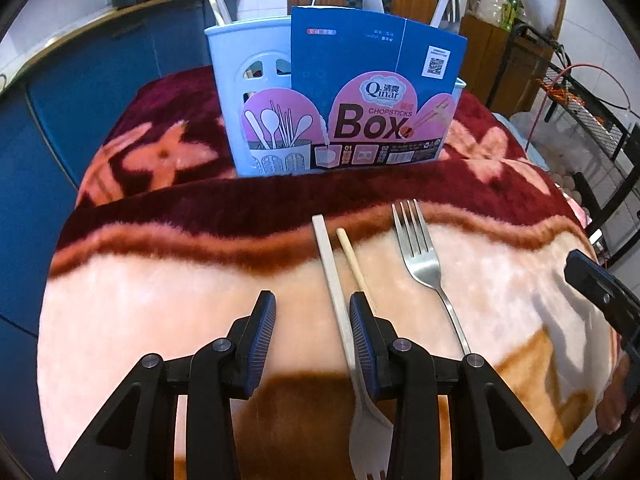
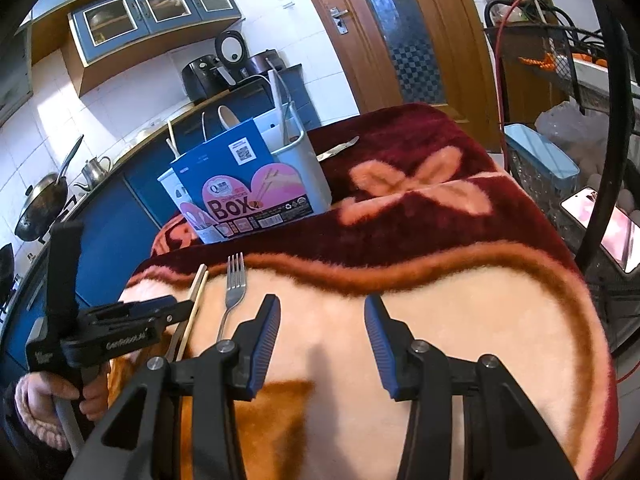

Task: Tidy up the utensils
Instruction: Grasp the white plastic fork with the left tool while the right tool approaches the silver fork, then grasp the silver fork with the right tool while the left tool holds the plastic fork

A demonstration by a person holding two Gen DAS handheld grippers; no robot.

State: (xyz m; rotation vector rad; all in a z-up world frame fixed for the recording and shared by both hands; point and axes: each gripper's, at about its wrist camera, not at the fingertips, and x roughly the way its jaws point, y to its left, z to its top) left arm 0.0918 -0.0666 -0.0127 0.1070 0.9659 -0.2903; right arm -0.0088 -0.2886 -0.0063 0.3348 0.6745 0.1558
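Three utensils lie side by side on a plush blanket (image 1: 160, 292): a white plastic fork (image 1: 340, 300), a wooden chopstick (image 1: 354, 260) and a metal fork (image 1: 420, 252). Behind them stands a pale blue holder (image 1: 228, 92) with a card reading "Qinar Chopsticks Box". The left gripper (image 1: 313, 330) is open, its jaws astride the plastic fork's handle without pressing it. The right gripper (image 2: 322, 336) is open and empty over bare blanket. Light, stiff and slippery, the plastic fork is probably best pinched mid-handle.
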